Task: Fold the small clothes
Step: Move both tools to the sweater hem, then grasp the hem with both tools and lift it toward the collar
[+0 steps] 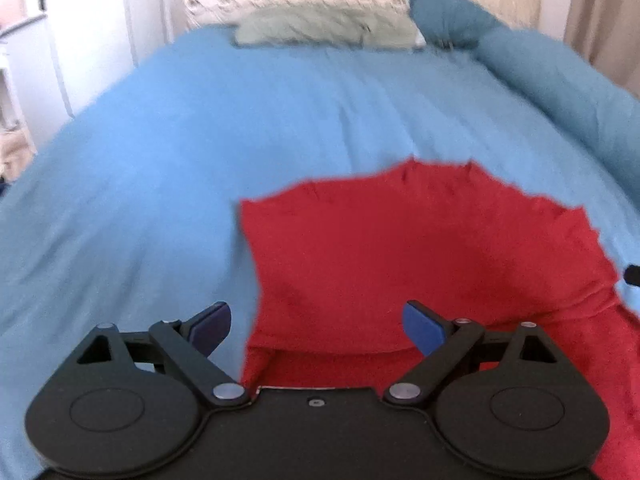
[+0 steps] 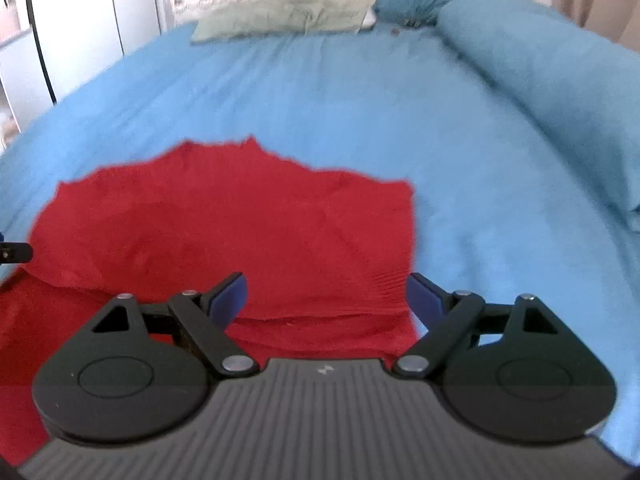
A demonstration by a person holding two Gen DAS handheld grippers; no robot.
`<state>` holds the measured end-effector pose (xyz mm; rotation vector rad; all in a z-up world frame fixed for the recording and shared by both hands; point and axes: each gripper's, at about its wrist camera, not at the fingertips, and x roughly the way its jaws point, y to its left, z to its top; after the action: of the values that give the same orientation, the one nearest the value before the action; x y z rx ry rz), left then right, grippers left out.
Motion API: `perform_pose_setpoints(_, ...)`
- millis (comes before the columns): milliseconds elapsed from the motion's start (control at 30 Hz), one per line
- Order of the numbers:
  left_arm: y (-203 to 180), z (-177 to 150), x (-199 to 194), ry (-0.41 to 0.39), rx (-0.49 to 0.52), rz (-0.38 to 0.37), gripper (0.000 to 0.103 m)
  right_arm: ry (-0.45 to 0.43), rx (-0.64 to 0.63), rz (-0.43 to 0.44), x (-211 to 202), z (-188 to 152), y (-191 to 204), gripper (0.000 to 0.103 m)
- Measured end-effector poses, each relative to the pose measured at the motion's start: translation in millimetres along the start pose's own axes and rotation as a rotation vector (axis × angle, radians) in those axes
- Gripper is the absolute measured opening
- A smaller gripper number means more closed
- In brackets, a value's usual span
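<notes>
Blue bedspread (image 1: 200, 140) carries a red garment (image 1: 400, 248); pillows (image 2: 288, 16) behind.

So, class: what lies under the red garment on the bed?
The red garment rests on a blue bedsheet, which shows all around it. A lower red layer peeks out at the near edge. Whatever lies beneath the cloth is covered.

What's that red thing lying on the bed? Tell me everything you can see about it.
The red garment is a small piece of clothing in soft, knit-looking fabric, plain bright red. It lies on the blue bedspread, partly folded: a layer is turned over, leaving a folded edge near the cameras. Its far edge looks wavy. Both tools, the left tool and right tool, hover open just above its near edge, gripping nothing.
</notes>
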<state>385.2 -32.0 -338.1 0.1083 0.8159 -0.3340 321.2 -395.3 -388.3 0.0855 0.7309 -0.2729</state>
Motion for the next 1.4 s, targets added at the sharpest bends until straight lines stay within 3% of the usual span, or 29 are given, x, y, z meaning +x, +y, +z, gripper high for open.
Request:
perform_pose_setpoints(133, 13.6, -10.0, -69.4, -0.020, -0.066, 0.021, 0.099, -0.046, 0.021, -0.002, -66.3, 3.1, -13.8, 0.102)
perform_pose_setpoints(267, 28.7, -39.2, -129.5, 0.014, -0.149, 0.042, 0.098, -0.054, 0.051, -0.003, -133.0, -8.4, -24.2, 0.102)
perform_pose_setpoints(400, 35.3, -87.3, -173.7, 0.067, -0.217, 0.050, 0.098, -0.016, 0.056, -0.003, -186.9, -39.6, -25.9, 0.102)
perform_pose_setpoints(567, 27.7, -148.8, -190.6, 0.183, -0.278, 0.046, 0.098, 0.058, 0.085, -0.003, -229.5, -93.7, -25.2, 0.102)
perform_pose_setpoints(800, 19.6, -213.9, -166.5, 0.325, -0.303, 0.022, 0.091, 0.211, 0.182, -0.041, -218.4, -178.2, -27.0, 0.100)
perform_pose_setpoints(967, 13.2, -232.2, -152.4, 0.335, -0.292, 0.046, 0.082, 0.278, 0.191, -0.061, -205.3, -213.4, -27.1, 0.097)
perform_pose_setpoints(1200, 7.3, -233.9, -141.8, 0.334, -0.257, 0.081, 0.081, 0.350, 0.183, -0.032, -189.4, -228.3, -26.3, 0.086)
perform_pose_setpoints(1300, 7.2, -234.5, -142.2, 0.335, -0.240, 0.079, 0.073, 0.361, 0.195, -0.024, -184.4, -228.4, -22.9, 0.082)
perform_pose_setpoints(1400, 6.9, -230.0, -143.3, 0.341, -0.218, 0.070, 0.055, 0.368, 0.203, -0.015, -181.6, -226.6, -18.9, 0.077)
